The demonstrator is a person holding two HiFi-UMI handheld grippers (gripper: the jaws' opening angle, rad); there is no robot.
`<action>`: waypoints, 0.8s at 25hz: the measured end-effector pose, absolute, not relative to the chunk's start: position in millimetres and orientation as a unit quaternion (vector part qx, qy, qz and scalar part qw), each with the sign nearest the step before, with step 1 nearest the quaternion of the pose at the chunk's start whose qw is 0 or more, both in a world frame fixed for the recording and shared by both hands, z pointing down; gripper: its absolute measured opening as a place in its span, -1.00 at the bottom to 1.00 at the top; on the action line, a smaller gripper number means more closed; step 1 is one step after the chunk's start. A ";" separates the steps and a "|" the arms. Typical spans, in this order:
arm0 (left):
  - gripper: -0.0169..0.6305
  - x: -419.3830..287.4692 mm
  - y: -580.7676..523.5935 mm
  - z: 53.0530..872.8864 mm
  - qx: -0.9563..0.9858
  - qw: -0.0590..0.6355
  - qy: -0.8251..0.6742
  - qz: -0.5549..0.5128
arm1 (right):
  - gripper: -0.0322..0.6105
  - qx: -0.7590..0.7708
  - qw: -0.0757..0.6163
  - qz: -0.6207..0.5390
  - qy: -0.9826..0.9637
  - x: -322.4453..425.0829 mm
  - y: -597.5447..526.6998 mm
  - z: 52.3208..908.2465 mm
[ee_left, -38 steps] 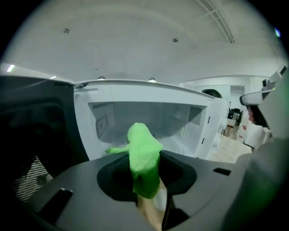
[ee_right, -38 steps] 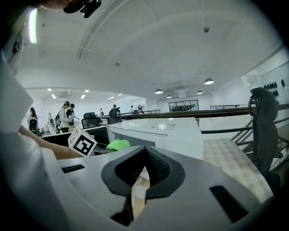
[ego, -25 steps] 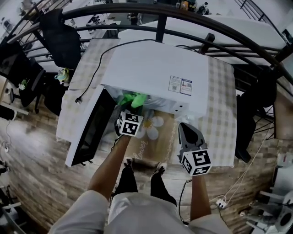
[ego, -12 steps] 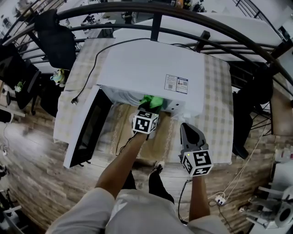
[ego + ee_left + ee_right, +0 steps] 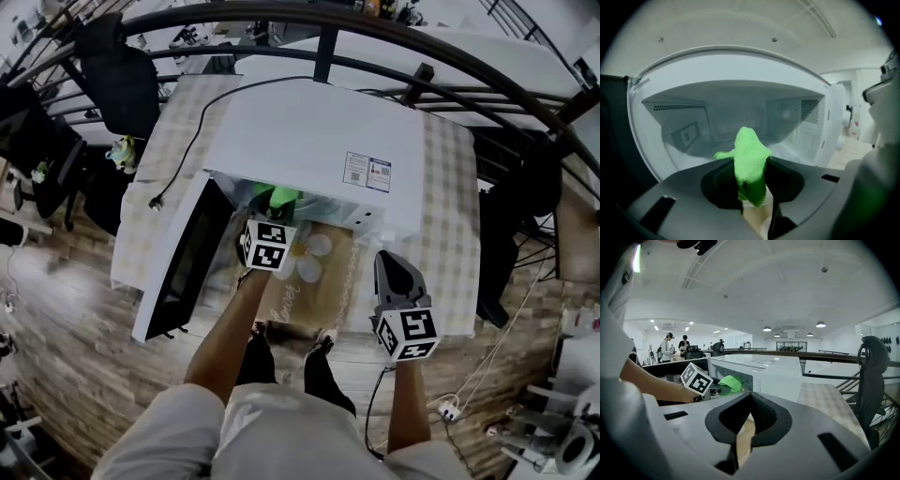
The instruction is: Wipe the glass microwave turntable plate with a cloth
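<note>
1. Fingers [image 5: 718, 186] of the left gripper [image 5: 752, 174] are clamped on the green cloth [image 5: 750, 159], which is held up at the mouth of the white microwave [image 5: 309, 141].
2. The glass plate cannot be made out inside the microwave.
3. The door [image 5: 183, 272] is swung open at the microwave's left.
4. The right gripper [image 5: 750, 401] is held before the microwave's right front, its jaws pressed together on nothing.

We count one white microwave [image 5: 319, 141] with one door [image 5: 178, 272] hanging open, one green cloth [image 5: 750, 161], and two grippers, the left gripper [image 5: 753, 194] and the right gripper [image 5: 743, 423], each carrying one marker cube [image 5: 266, 246]. One table [image 5: 450, 234] bears one flowered mat [image 5: 309, 272] and one black power cord [image 5: 192, 141]. We see one dark chair [image 5: 873, 376] near it.
</note>
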State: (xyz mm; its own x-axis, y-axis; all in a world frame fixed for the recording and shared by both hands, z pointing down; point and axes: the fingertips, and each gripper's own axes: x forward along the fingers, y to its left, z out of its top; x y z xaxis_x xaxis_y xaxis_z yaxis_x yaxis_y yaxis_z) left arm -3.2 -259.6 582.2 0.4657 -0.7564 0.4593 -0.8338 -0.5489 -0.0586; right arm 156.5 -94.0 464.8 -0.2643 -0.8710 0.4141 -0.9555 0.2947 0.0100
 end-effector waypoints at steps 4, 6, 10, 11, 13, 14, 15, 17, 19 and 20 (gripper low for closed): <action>-0.53 -38.0 -280.7 597.4 0.813 0.062 -0.509 0.277 | -0.86 0.575 0.177 0.129 -0.788 150.4 -93.5 471.6; -0.53 -39.5 -284.6 606.5 0.808 0.060 -0.504 0.298 | -0.86 0.572 0.182 0.129 -0.790 147.9 -93.1 474.2; -0.53 -23.5 -285.3 623.4 0.818 0.080 -0.464 0.329 | -0.86 0.570 0.185 0.132 -0.790 148.6 -94.1 476.8; -0.54 -19.4 -284.7 625.4 0.821 0.084 -0.458 0.332 | -0.86 0.569 0.185 0.133 -0.790 149.0 -93.7 477.8; -0.54 -11.9 -281.5 626.4 0.825 0.094 -0.449 0.330 | -0.86 0.569 0.186 0.137 -0.790 149.7 -91.9 480.6; -0.54 -7.0 -278.4 625.9 0.828 0.098 -0.444 0.328 | -0.86 0.568 0.187 0.138 -0.789 150.1 -90.7 482.0; -0.55 -0.6 -274.7 625.0 0.832 0.100 -0.438 0.325 | -0.86 0.568 0.188 0.140 -0.789 150.6 -89.4 483.4; -0.55 16.5 -265.5 623.4 0.841 0.111 -0.423 0.318 | -0.86 0.567 0.190 0.142 -0.789 152.0 -86.7 485.4; -0.55 36.9 -256.6 621.9 0.853 0.140 -0.409 0.294 | -0.86 0.567 0.192 0.143 -0.788 154.7 -84.3 486.3; -0.55 47.2 -253.0 621.1 0.857 0.158 -0.403 0.278 | -0.86 0.568 0.192 0.144 -0.787 156.4 -83.5 486.1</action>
